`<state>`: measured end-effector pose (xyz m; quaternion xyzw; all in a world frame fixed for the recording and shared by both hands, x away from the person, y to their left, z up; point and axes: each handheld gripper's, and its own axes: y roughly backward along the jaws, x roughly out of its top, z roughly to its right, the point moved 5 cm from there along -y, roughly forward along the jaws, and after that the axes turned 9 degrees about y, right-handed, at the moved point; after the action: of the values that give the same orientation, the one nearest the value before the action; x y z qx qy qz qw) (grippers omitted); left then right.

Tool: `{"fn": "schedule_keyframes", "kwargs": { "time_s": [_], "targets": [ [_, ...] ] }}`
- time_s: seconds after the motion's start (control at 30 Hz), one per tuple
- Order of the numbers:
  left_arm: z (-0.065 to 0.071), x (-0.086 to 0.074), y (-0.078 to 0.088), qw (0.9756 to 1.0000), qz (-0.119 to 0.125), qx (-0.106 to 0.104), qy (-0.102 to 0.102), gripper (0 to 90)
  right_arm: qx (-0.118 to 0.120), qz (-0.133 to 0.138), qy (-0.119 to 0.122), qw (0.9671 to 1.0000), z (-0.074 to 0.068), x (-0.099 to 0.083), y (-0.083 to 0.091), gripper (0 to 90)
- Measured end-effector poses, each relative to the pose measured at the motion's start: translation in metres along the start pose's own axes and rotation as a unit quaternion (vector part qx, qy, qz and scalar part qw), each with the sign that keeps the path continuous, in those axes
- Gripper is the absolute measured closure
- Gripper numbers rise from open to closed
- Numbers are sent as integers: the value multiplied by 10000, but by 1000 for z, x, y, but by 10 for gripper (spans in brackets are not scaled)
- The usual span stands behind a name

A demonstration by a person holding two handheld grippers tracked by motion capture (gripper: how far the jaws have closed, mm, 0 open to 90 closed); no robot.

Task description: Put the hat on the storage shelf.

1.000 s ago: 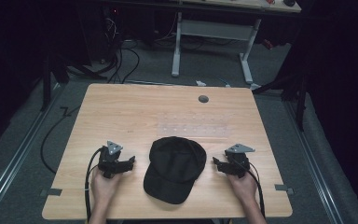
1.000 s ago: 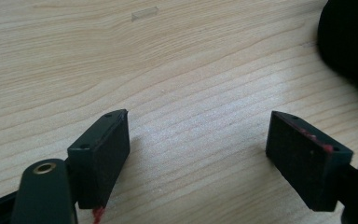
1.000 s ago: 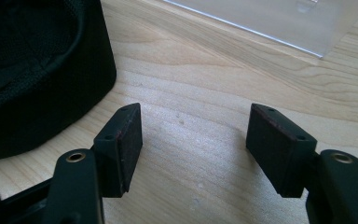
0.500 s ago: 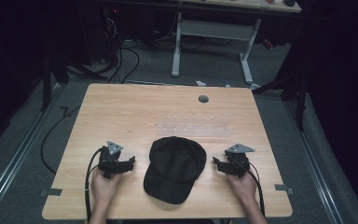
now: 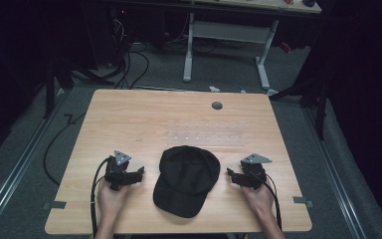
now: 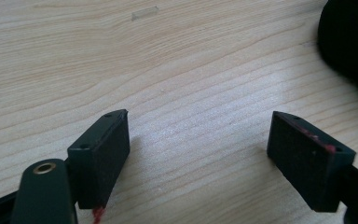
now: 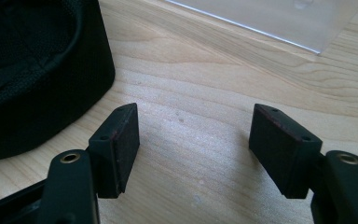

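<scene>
A black cap (image 5: 186, 179) lies near the front middle of the wooden table (image 5: 144, 119), its brim toward the front edge. My left gripper (image 5: 139, 173) rests on the table just left of the cap, held by a hand, its jaws pointing toward the cap. In the left gripper view its jaws (image 6: 198, 144) stand wide apart over bare wood, with the cap (image 6: 349, 42) at the upper right. My right gripper (image 5: 230, 175) rests to the right of the cap. Its own view shows open jaws (image 7: 193, 135) with nothing between them and the cap (image 7: 37, 70) at the left.
A clear plastic sheet (image 5: 206, 137) lies flat behind the cap, its edge (image 7: 261, 18) in the right gripper view. A round grey grommet (image 5: 217, 105) sits near the far edge. Cables trail from both grippers off the front. A white desk frame (image 5: 224, 45) stands beyond the table.
</scene>
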<state>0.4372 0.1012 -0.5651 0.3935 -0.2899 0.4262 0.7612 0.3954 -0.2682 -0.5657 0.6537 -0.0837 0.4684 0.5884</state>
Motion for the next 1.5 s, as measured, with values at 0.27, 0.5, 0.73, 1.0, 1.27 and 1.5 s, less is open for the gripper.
{"fn": "schedule_keyframes", "kwargs": {
  "time_s": [0.27,0.5,0.73,1.0,1.27,1.5],
  "targets": [
    [0,0,0,10000,0,0,1,214,-27,-27,-84,10000,0,0,1,365],
    [0,0,0,10000,0,-1,1,214,140,15,-273,9995,0,0,6,369],
    [0,0,0,10000,0,0,1,214,269,140,-293,9991,-1,1,13,360],
    [0,0,0,10000,-2,-5,5,216,364,275,-258,9986,-9,2,31,351],
    [0,0,0,10000,0,-5,7,216,567,631,-165,9963,-23,10,47,438],
    [0,0,0,10000,-1,-10,12,218,794,630,-36,9948,-34,19,48,476]
  ]
}}
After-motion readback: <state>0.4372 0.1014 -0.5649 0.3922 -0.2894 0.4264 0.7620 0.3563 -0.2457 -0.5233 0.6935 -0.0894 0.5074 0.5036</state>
